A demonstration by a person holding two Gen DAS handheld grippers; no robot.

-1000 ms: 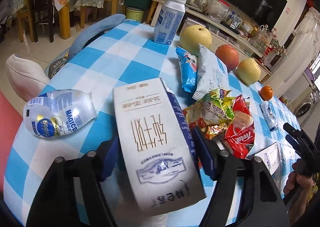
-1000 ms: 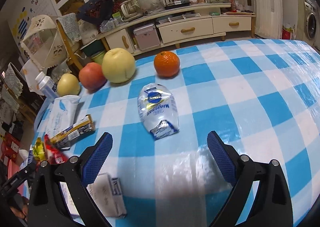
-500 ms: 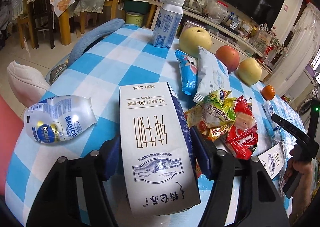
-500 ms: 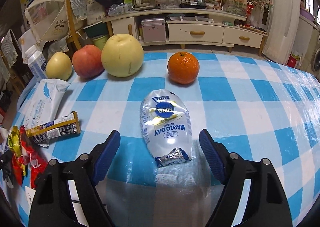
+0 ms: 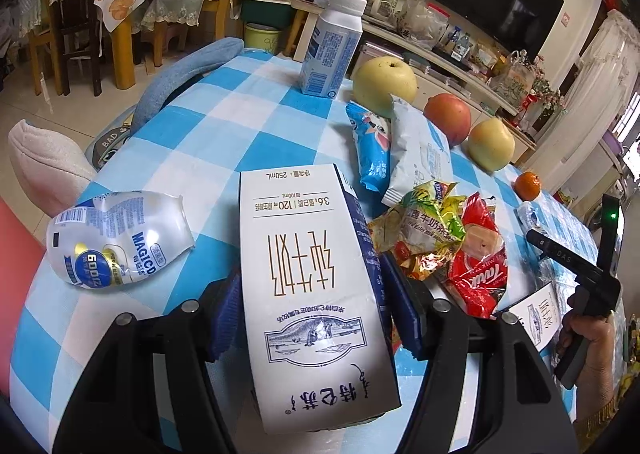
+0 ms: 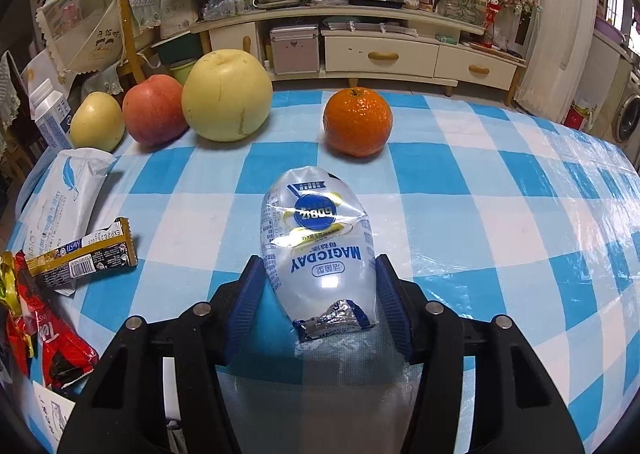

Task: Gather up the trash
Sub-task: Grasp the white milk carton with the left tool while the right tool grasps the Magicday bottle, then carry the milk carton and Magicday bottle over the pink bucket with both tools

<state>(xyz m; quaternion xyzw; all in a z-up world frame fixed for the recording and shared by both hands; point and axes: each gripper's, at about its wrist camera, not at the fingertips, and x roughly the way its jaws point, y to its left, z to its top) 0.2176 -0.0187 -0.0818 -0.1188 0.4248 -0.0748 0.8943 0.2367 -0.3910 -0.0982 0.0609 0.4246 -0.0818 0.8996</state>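
Observation:
My left gripper [image 5: 312,294] is shut on a white milk carton [image 5: 308,278] and holds it over the blue checked table [image 5: 192,142]. A crushed clear Magicday bottle [image 5: 116,238] lies to its left. Red and yellow snack wrappers [image 5: 444,242] lie to its right. My right gripper [image 6: 320,286] is around a second crushed Magicday bottle [image 6: 318,242] lying on the table; its blue pads [image 6: 250,294] touch or nearly touch the bottle's sides. A gold bar wrapper [image 6: 82,254] lies to the left of it.
An orange [image 6: 357,122], a pear [image 6: 227,95], an apple [image 6: 154,115] and a smaller pear [image 6: 97,126] sit along the far edge. An upright milk bottle [image 5: 332,50], a blue wrapper [image 5: 370,146] and a tissue pack [image 5: 416,150] stand nearby.
My right gripper has moved forward over the crushed bottle and its jaws have narrowed around it. My left gripper keeps the carton, which has straightened slightly.

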